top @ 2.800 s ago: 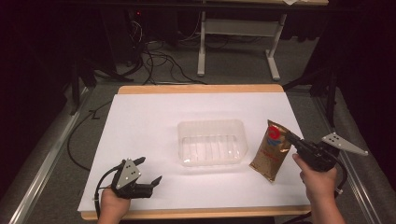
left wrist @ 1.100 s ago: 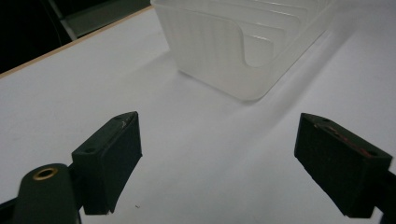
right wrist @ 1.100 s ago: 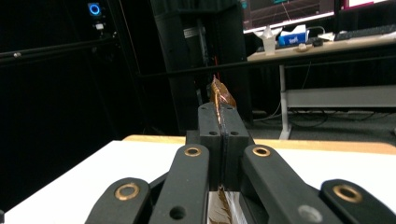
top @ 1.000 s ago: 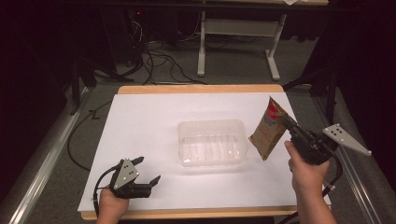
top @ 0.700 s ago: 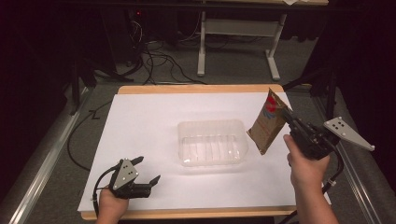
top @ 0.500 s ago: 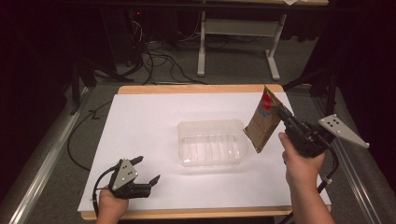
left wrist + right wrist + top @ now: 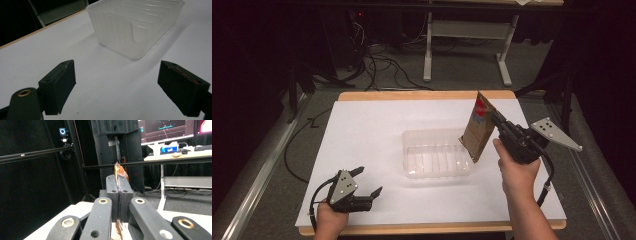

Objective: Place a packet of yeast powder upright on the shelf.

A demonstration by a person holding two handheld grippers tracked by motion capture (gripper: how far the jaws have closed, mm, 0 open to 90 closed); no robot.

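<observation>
Pinching a brown pouch point(image 7: 477, 131) between closed jaws, the right gripper point(image 7: 498, 120) holds it tilted in the air over the right end of the clear plastic tub point(image 7: 437, 152). Left gripper point(image 7: 368, 182) rests wide apart near the table's point(image 7: 362, 125) front-left corner.

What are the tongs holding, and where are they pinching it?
The right tongs pinch a brown snack packet by its right edge, near the top, lifting it beside the clear tub. The left tongs are open and hold nothing.

Overhead view; two close tool-mounted views
</observation>
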